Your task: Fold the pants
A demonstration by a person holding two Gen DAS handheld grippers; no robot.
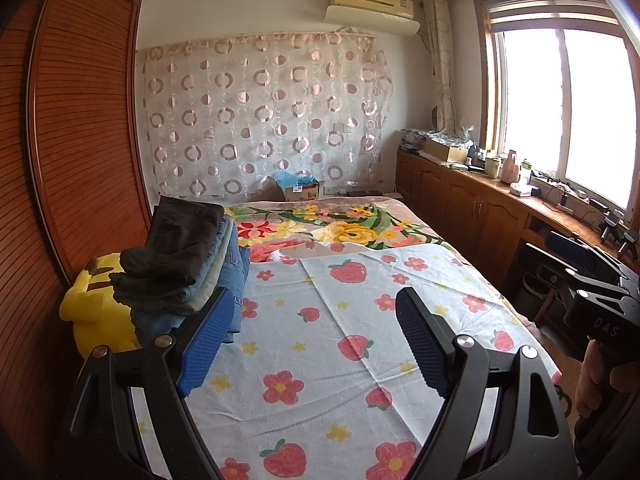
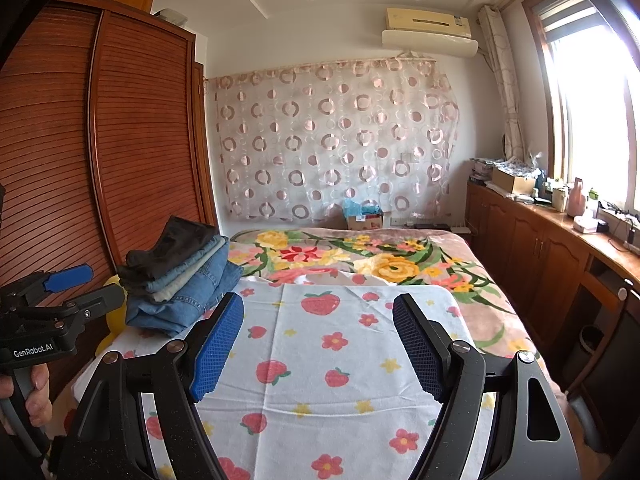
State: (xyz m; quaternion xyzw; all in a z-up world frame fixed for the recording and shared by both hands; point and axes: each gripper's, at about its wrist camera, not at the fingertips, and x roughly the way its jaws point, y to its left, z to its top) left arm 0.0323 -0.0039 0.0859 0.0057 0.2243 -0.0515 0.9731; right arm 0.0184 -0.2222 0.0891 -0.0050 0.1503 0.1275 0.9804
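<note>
The left hand-held gripper (image 1: 316, 312) hovers over the bed with its jaws spread wide and nothing between the blue pads (image 1: 208, 344). The right hand-held gripper (image 2: 318, 316) hangs beside it, equally wide and empty. Under both lies a white sheet (image 1: 340, 360) printed with strawberries and flowers, spread over a floral blanket (image 2: 400, 256) on the bed. The folded pants (image 2: 180, 276) sit in a stack at the bed's left edge, dark pairs on top of denim ones, near the wooden wardrobe (image 2: 140, 140). A yellow plush toy (image 1: 96, 304), seemingly wedged between bed and wardrobe, sits beside the stack.
</note>
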